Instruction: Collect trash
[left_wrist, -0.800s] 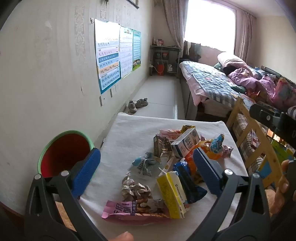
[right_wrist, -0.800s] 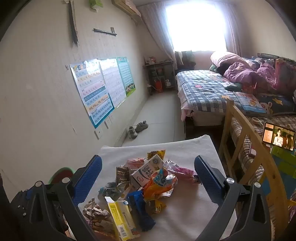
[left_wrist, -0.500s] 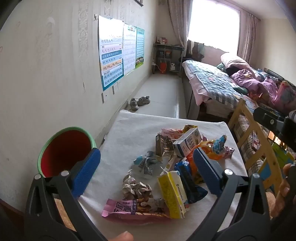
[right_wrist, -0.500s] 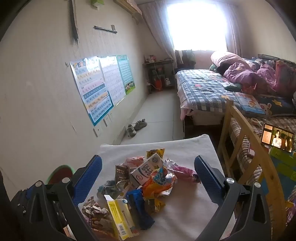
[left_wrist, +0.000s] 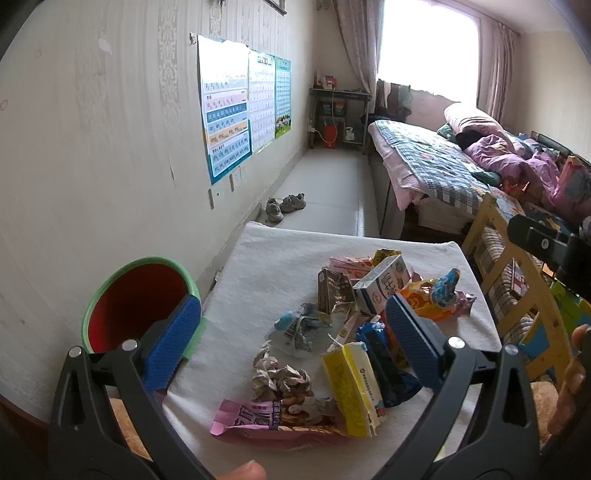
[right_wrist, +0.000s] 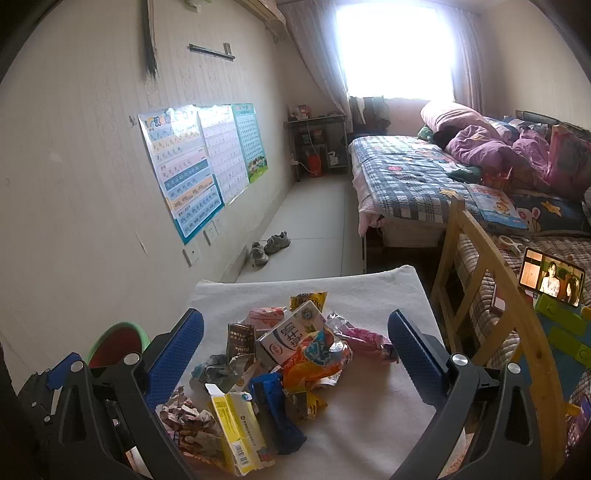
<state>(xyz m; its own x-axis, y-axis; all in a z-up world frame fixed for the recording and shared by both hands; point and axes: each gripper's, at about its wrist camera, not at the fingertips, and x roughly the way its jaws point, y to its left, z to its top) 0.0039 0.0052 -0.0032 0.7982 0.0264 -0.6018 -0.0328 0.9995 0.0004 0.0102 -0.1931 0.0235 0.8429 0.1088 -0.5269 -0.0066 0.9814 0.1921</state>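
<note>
Red inside and green at the rim, a bin (left_wrist: 136, 299) stands at the far left, just beside the left edge of the surface (left_wrist: 273, 258), which is covered in a white towel-like cloth. The left tongs (left_wrist: 291, 338) hang above the near part of the surface with their blue pads wide apart and nothing between them; the left pad sits in front of the bin's rim in this view.

The trash lies in a loose heap on the middle and right of the surface. At the near edge is a pink wrapper (left_wrist: 258, 417), with a wad of crumpled paper (left_wrist: 280, 380) just behind it. Further in lies a crushed clear wrapper with blue print (left_wrist: 299, 328), and behind that a dark brown packet (left_wrist: 332, 291). To the right of the crumpled paper stands a torn yellow carton (left_wrist: 351, 387), touching a blue wrapper (left_wrist: 376, 350). A white milk carton (left_wrist: 384, 284) rests on its side at the back of the heap, with an orange snack bag (left_wrist: 424, 302) beside it at the right.

The right tongs (right_wrist: 295, 354) are likewise spread wide and hold nothing, poised over the same heap from a slightly higher angle. Past the surface's right edge stands a wooden chair frame (right_wrist: 491, 295), and a phone (right_wrist: 550, 277) with a lit screen sits at the far right.
</note>
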